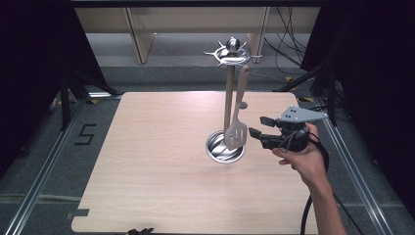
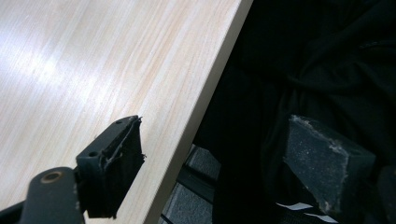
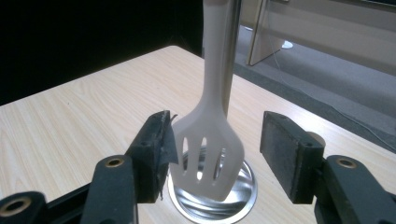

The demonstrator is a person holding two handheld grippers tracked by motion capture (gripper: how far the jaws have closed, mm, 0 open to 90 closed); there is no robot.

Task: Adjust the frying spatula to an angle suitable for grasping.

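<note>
bright glare on the table (image 2: pixel 56 65), perhaps overhead light; dark surroundings.

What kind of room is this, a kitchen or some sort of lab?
Most likely a lab or recording space, not a kitchen. A bare wooden table stands between black curtains, with loose cables on the floor behind. A lone slotted spatula hangs on a metal utensil stand.

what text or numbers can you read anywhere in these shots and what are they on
"5" in black tape on the grey floor, left of the table.
No text shows on the slotted spatula, the metal stand or the right tool.
</note>
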